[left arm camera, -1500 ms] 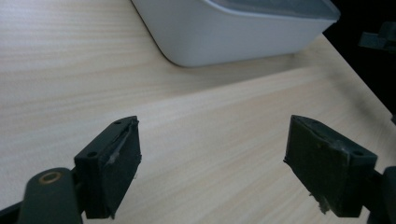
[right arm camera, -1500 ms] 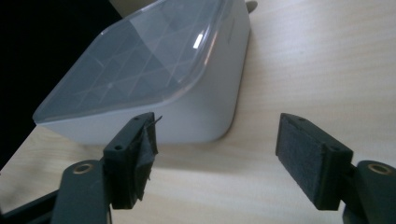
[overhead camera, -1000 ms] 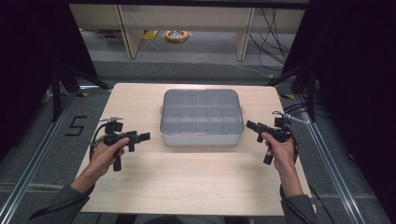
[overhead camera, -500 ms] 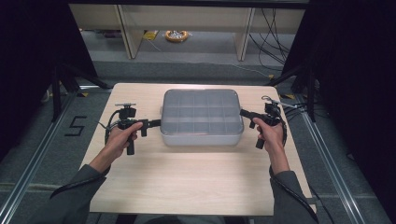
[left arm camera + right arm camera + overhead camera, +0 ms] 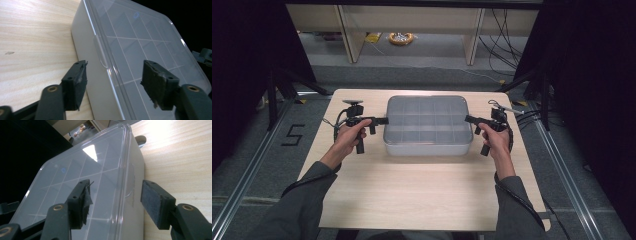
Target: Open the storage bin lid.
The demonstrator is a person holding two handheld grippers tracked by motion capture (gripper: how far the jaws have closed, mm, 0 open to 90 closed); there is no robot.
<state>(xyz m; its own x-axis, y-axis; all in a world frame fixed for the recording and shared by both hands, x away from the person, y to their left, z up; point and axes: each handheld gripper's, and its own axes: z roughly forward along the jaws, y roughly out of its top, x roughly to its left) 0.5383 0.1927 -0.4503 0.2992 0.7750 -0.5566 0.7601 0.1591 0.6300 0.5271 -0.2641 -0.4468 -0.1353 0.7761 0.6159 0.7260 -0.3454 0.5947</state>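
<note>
The compartment box (image 5: 427, 126) is milky white under a clear lid (image 5: 140, 42) crossed by a pale grid. The table (image 5: 422, 190) is light woodgrain. Both grippers' jaws are black.

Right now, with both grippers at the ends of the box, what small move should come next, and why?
Probably ease both grippers inward, then close. The left gripper and right gripper have open jaws straddling the lid edge of the compartment box at opposite ends, but nothing is clamped yet.
</note>
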